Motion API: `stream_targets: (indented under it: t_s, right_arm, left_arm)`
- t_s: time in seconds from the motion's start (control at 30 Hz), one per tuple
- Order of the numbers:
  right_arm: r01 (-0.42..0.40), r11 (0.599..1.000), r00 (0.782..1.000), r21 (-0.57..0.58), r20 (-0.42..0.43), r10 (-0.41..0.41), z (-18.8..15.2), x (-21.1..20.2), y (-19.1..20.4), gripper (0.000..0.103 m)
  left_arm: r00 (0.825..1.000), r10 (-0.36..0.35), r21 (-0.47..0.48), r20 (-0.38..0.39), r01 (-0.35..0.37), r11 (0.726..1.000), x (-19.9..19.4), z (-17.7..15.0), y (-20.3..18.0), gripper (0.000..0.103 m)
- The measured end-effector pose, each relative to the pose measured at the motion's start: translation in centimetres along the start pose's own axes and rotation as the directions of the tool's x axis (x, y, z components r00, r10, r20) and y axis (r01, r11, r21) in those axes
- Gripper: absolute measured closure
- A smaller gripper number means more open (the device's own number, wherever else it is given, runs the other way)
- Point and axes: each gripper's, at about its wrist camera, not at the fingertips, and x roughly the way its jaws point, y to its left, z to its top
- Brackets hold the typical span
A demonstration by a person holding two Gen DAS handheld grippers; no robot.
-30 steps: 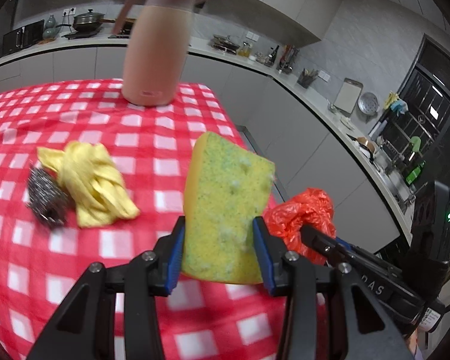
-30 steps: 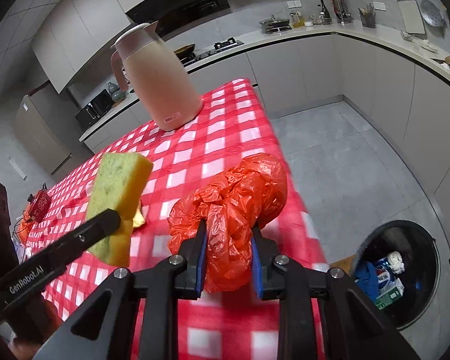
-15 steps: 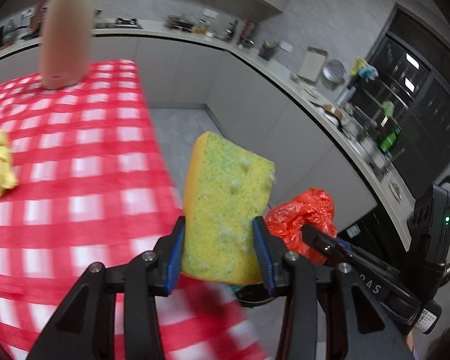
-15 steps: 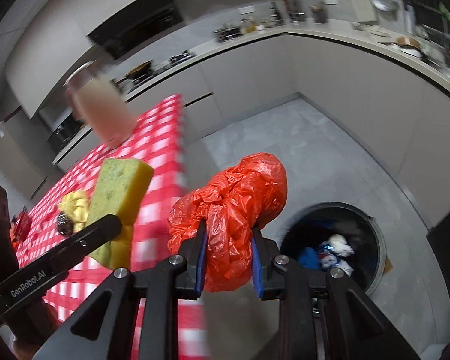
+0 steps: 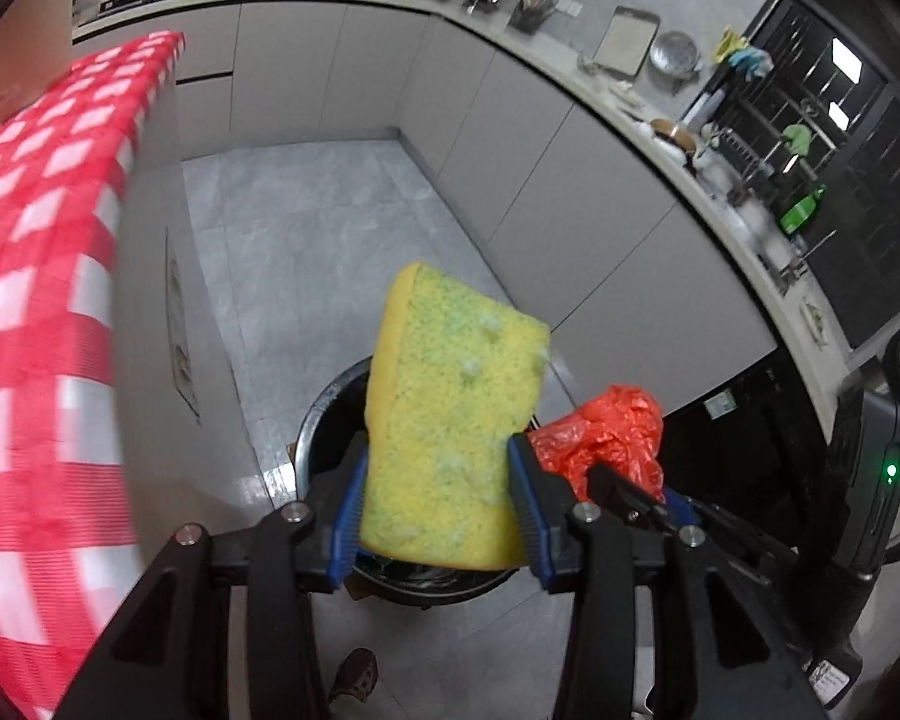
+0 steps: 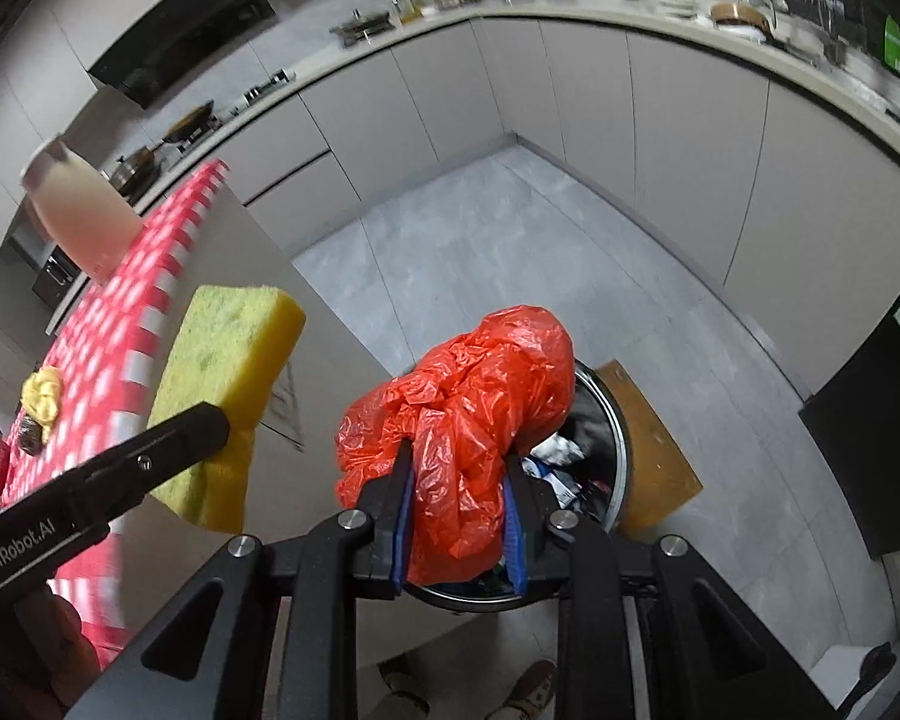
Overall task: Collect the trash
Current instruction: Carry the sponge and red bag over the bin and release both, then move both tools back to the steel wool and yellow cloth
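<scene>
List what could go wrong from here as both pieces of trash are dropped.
1. The sponge looks wide against the bin; with the left gripper jaws opening, it might clip the rim and land on the floor.
2. The red plastic bag is light and crumpled; it may cling to the right gripper.

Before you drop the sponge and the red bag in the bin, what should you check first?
1. Sponge between the left gripper pads, jaws starting to open: ok.
2. Red plastic bag pinched in the right gripper: ok.
3. Trash bin open, no lid on top: ok.
4. Bag over the bin opening: ok.
5. Sponge over the bin opening: ok; the rim shows behind it.
6. Room left in the bin: cannot tell.
</scene>
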Motion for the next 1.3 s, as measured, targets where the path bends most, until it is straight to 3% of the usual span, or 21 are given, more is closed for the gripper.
stream_targets:
  t_s: [0.13, 0.27, 0.33, 0.73, 1.03, 1.3]
  right_arm:
    - [-0.004, 1.000, 0.999, -0.003, -0.033, 0.003, 0.3, 1.8, -1.5, 0.074]
    - [-0.006, 1.000, 0.997, -0.006, -0.071, 0.005, 0.6, 3.7, -2.8, 0.060]
    - [-0.003, 1.000, 0.997, -0.004, -0.072, 0.002, 1.0, 4.2, -3.2, 0.060]
    - [-0.012, 1.000, 1.000, 0.006, 0.013, 0.012, 1.9, 0.7, -2.6, 0.060]
    - [-0.056, 0.998, 0.994, -0.033, 0.087, 0.059, 2.2, -3.3, 2.6, 0.060]
    - [-0.103, 0.990, 0.985, -0.100, 0.126, 0.115, 2.3, -5.6, 11.0, 0.055]
  left_arm:
    - [0.999, 0.030, -0.027, -0.042, -0.032, 0.999, 2.1, -0.1, -0.4, 0.049]
    - [0.995, 0.055, -0.055, -0.080, -0.060, 0.997, 3.7, -0.2, -0.1, 0.036]
    - [0.993, 0.074, -0.063, -0.090, -0.080, 0.995, 3.8, -0.1, -0.1, 0.030]
    - [0.996, 0.091, -0.020, 0.016, -0.090, 0.996, -0.8, 0.7, -1.4, 0.027]
    - [0.992, 0.095, -0.024, 0.089, -0.093, 0.995, -6.6, 1.6, 0.8, 0.027]
    - [0.979, 0.138, -0.057, 0.147, -0.131, 0.990, -11.6, 2.1, 5.6, 0.027]
